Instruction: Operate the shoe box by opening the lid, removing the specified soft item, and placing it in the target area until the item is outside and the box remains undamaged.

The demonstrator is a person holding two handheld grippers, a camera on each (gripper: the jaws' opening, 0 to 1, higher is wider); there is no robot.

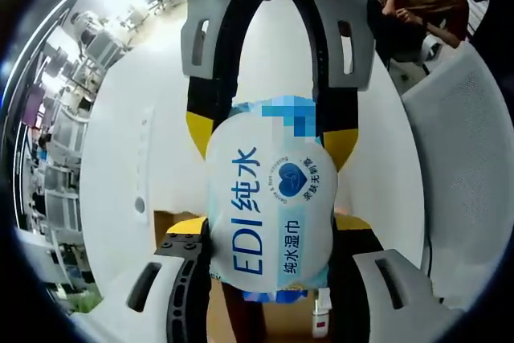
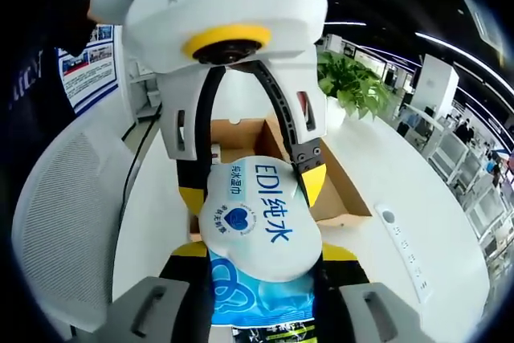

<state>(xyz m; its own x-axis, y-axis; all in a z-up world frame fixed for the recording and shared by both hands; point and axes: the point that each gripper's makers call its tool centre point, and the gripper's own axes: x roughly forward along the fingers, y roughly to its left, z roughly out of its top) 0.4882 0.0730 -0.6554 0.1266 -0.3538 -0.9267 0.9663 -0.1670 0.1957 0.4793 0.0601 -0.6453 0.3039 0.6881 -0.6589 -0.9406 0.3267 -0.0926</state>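
White wipes pack (image 2: 255, 226) spans both grippers lengthwise, left gripper (image 2: 250, 178) and right gripper (image 2: 261, 279) clamping opposite ends above open shoe box (image 2: 337, 190)

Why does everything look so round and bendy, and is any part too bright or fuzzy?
Left gripper view: the fisheye lens curves the white table, the top-left glares white, yet the wet wipes pack reads sharp. Right gripper view: the table edge bows too, ceiling lights streak, the cardboard box stays clear, and the pack's bottom print blurs.
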